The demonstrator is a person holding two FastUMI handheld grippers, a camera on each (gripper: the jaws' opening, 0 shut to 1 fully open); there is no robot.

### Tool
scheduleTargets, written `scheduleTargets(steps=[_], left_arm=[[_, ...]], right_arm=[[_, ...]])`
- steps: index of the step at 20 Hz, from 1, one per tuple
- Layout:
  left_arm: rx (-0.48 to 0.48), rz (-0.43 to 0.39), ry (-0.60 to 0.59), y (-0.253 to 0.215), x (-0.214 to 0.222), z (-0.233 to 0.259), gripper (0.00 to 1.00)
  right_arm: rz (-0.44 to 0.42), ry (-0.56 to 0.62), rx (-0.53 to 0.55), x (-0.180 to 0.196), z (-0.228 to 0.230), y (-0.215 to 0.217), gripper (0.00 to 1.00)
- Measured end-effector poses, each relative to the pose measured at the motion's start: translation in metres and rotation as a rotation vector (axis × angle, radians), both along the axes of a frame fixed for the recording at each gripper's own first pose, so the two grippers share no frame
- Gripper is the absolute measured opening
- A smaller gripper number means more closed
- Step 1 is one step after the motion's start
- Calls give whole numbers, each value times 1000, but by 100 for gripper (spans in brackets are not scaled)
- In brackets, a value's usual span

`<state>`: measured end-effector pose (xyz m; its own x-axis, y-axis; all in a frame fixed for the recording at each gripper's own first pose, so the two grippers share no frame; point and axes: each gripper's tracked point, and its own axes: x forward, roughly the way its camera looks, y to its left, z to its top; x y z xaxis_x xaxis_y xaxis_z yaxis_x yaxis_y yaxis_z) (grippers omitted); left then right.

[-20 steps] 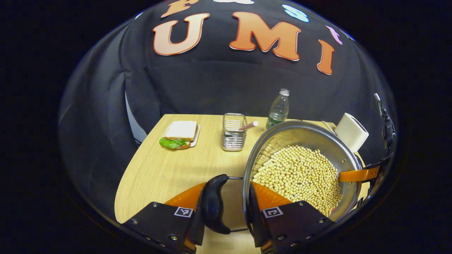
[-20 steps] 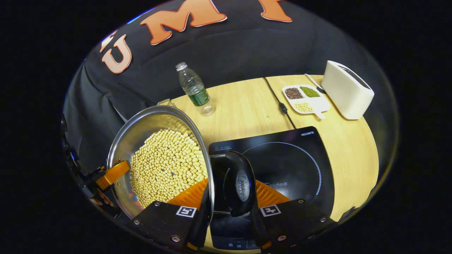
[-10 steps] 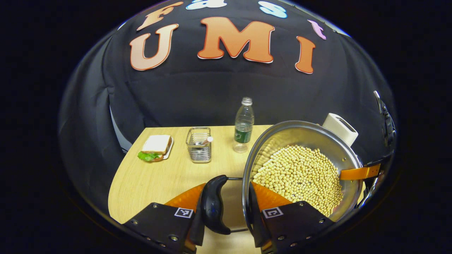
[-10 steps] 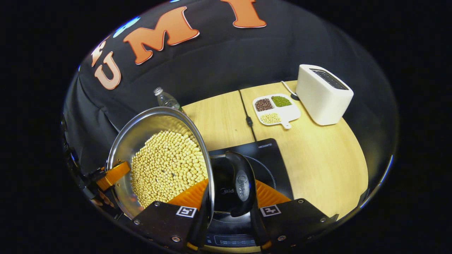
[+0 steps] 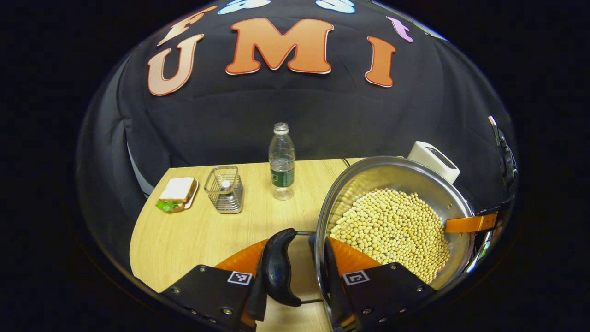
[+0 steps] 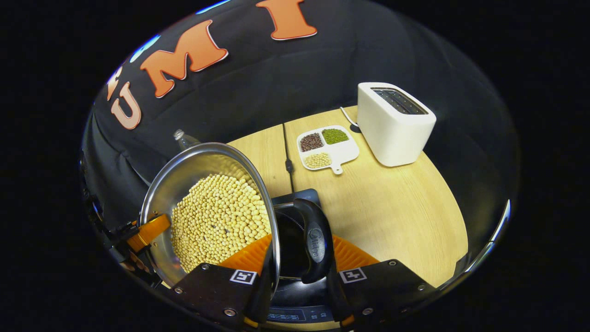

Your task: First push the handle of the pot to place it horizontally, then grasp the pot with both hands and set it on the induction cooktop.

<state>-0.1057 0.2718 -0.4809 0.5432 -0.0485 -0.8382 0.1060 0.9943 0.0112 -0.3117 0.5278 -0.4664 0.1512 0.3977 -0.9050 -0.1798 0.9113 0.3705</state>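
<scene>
A steel pot (image 5: 368, 173) full of pale yellow beans (image 5: 392, 230) is held between both grippers. My left gripper (image 5: 295, 251) is shut on the pot's black left handle (image 5: 276, 269), with the pot to its right. In the right gripper view my right gripper (image 6: 299, 251) is shut on the other black handle (image 6: 313, 244), the pot (image 6: 193, 166) on its left. The black induction cooktop (image 6: 302, 197) lies beneath this handle, mostly hidden by the pot and the gripper. Whether the pot touches it I cannot tell. Each view shows the other gripper at the far rim (image 5: 470, 223) (image 6: 147, 230).
A white toaster (image 6: 394, 124) and a divided dish of beans (image 6: 327, 147) stand beyond the cooktop, with a black cable (image 6: 288, 161) running back. A water bottle (image 5: 281, 161), a wire basket (image 5: 224, 189) and a sandwich on a plate (image 5: 176, 193) sit on the table's left side.
Both grippers have carried the pot to the right, over the cooktop. More of the cooktop is now hidden under the pot. The bottle, basket and sandwich have slid left in the left gripper view.
</scene>
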Motion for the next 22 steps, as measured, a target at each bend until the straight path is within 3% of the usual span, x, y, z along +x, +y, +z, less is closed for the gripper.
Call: scheduleTargets(steps=[2, 3, 18, 22], left_arm=[[-2, -5, 22, 0, 2, -2, 55], [-2, -7, 31, 3, 4, 0, 55], [-13, 34, 174, 10, 2, 20, 57], [-19, 52, 190, 6, -5, 7, 59]], right_arm=[[-5, 14, -10, -1, -1, 1, 46], [-5, 20, -15, -2, 0, 3, 51], [23, 112, -70, 2, 8, -4, 51], [32, 112, -88, 4, 10, -4, 51]])
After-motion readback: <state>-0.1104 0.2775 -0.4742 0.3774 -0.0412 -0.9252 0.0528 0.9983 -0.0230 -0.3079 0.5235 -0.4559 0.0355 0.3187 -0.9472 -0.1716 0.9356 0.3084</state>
